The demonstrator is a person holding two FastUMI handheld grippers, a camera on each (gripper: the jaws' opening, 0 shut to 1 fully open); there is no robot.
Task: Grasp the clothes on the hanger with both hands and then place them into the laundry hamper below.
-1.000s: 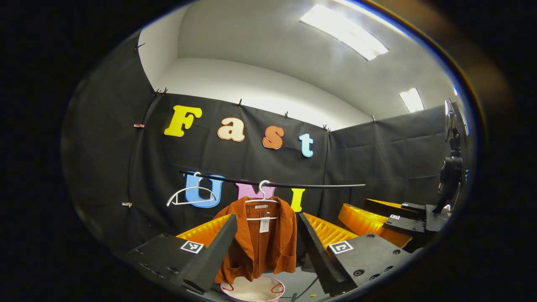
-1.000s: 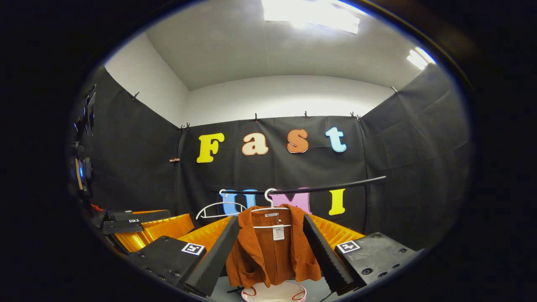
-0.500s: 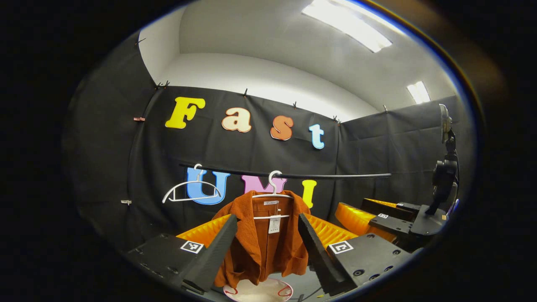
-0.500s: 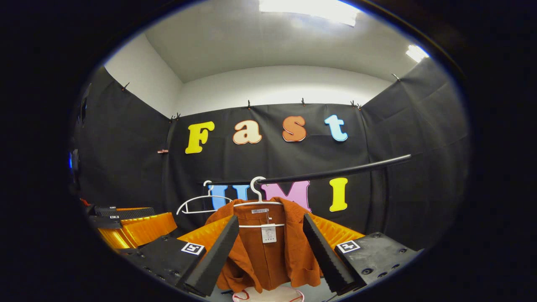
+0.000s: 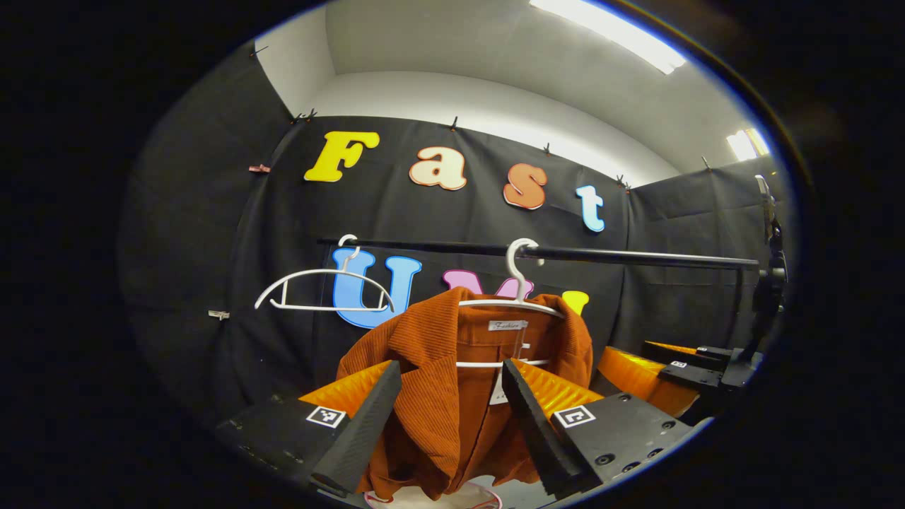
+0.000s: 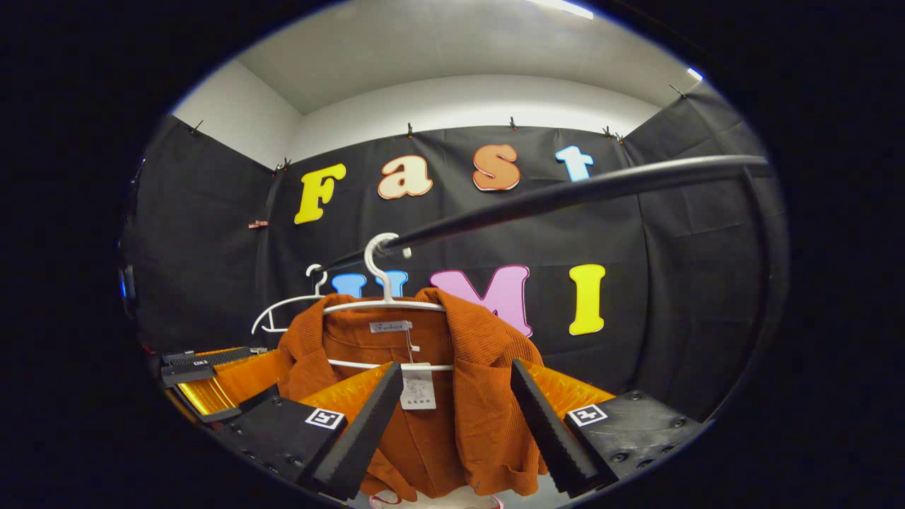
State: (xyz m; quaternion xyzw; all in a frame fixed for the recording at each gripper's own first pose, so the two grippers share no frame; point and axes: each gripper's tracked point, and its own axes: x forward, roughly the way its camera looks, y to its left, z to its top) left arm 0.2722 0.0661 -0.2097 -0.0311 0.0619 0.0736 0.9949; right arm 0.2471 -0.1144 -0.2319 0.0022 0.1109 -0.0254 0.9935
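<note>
Black cloth walls enclose the booth under a white ceiling with strip lights.

Left gripper view: one black rail (image 5: 565, 253) runs across the cloth wall. Two white hangers hang from it: one bare hanger (image 5: 322, 290) to the left, and one hanger (image 5: 515, 286) carrying the single rust-orange jacket (image 5: 452, 396). The left tongs (image 5: 452, 424) stand apart, empty, with the jacket's front between the fingers but not touching them that I can tell. One pale hamper (image 5: 481, 499) sits directly below the jacket; just a sliver of its rim is visible, the rest cut off. The right tongs (image 5: 696, 357) appear at the far right edge, partly cropped.

Right gripper view: the same rail (image 6: 565, 198) slants overhead. Both hangers are counted again, the bare hanger (image 6: 283, 311) partly hidden behind the jacket (image 6: 488, 417) on its hanger (image 6: 382, 283). One paper tag (image 6: 417, 385) hangs inside the collar. The right tongs (image 6: 456, 428) stand apart, gripping nothing, jacket hanging between them. The hamper (image 6: 382, 499) rim barely shows. The left tongs (image 6: 205, 364) appear low on the left, their state unclear.
</note>
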